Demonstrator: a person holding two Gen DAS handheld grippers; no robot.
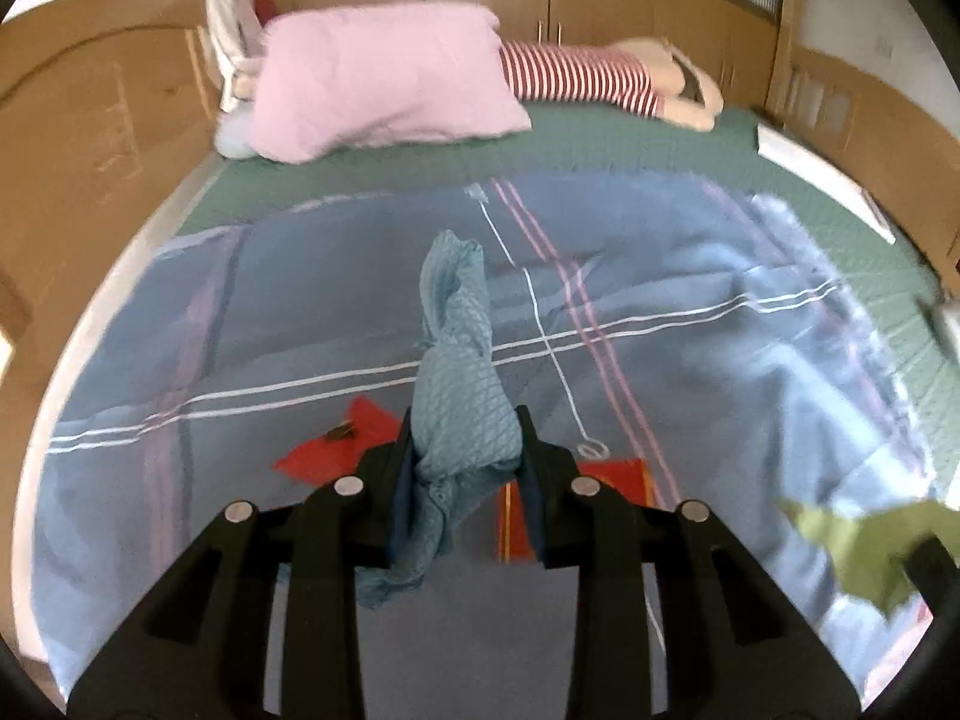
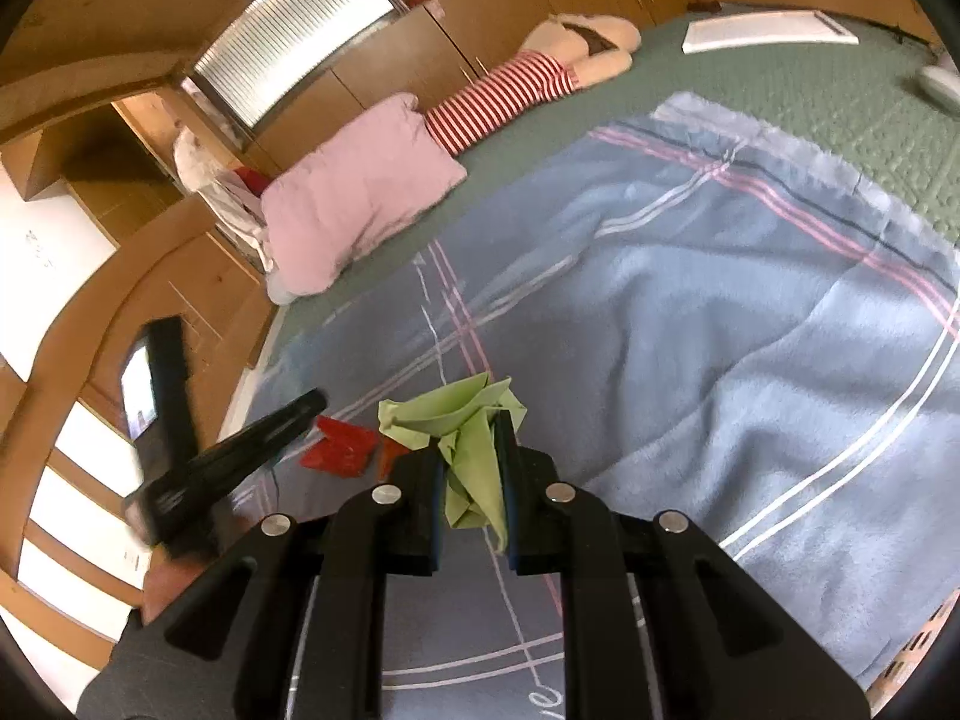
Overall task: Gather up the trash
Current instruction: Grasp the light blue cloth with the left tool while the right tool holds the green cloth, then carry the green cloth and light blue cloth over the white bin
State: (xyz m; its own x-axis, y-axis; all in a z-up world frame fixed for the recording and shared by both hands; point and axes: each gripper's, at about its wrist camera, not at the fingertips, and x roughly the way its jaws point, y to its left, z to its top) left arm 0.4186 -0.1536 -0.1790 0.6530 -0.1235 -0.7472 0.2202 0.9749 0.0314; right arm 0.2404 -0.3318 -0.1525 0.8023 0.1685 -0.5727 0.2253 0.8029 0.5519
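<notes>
Now two hand-held grippers clamp one piece each: left blue cloth, right green paper.

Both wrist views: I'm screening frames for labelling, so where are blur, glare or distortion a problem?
Left wrist view: fisheye bends the bed edges; green paper at the lower right smears. Right wrist view: the left gripper is streaked by motion; the window glares; the green paper stays sharp.

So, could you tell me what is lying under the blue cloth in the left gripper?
Under the blue cloth held by the left gripper, red paper scraps lie on the plaid blanket; the cloth hides anything directly beneath it.
</notes>
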